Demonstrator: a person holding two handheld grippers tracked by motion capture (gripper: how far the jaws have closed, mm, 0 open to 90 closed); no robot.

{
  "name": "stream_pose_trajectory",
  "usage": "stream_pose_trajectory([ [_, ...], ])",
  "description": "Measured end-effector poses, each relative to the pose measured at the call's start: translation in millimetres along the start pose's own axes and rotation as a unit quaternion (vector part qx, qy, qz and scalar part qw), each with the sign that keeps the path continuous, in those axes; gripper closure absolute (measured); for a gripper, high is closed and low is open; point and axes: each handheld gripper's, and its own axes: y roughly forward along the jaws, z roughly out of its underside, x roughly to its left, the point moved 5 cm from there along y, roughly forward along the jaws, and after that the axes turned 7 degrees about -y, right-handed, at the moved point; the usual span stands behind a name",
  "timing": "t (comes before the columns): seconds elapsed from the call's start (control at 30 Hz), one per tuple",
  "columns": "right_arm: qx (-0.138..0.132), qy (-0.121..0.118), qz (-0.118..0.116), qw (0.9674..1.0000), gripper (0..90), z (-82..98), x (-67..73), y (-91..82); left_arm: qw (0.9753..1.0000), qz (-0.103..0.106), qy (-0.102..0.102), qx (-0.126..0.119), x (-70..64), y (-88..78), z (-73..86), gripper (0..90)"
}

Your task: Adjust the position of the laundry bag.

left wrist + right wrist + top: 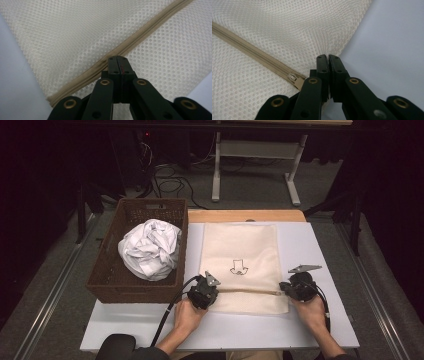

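Both forearms came in from the near edge. L to R: a brown basket (105, 280) w/ a crumpled white cloth (150, 249) sat at the table's left. Left gripper (206, 290) was pinched tight on the mesh bag (240, 245) at its zipper (140, 37), near the bag's left edge. Right gripper (289, 289) was clamped tight at the zipper's other end, beside the pull (292, 76). Bag lay flat mid-table.

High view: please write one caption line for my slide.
Both grippers, left and right, shut on the zipper edge of a mesh laundry bag beside a wicker basket.
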Motion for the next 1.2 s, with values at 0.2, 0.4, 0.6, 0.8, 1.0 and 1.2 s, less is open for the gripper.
stream_pose_trajectory([
  [0.2,0.003,-0.004,0.001,1.0000,88.5,3.0,0.0,-2.7,0.9996,0.025,-0.010,0.002,-6.9,-3.0,5.9,89.8],
  [0.4,0.004,-0.001,0.007,1.0000,88.5,3.4,-3.1,-3.2,0.9995,0.033,0.002,0.002,-14.6,-5.8,10.7,89.8],
  [0.6,-0.001,0.003,0.021,0.9998,88.0,3.0,-6.4,-2.2,0.9995,0.027,0.005,-0.013,-11.4,-5.9,8.3,82.8],
  [0.8,-0.011,-0.001,0.029,0.9995,77.2,2.0,-3.2,-4.8,0.9991,0.018,-0.003,-0.039,-1.2,-6.6,2.4,69.7],
  [1.0,-0.033,-0.007,0.018,0.9993,66.2,0.2,3.2,-11.9,0.9986,0.011,-0.003,-0.052,2.0,-2.9,0.2,54.6],
  [1.2,-0.052,-0.008,-0.004,0.9986,63.5,-2.3,9.9,-17.3,0.9983,0.016,-0.011,-0.055,4.7,1.6,-1.1,49.8],
])
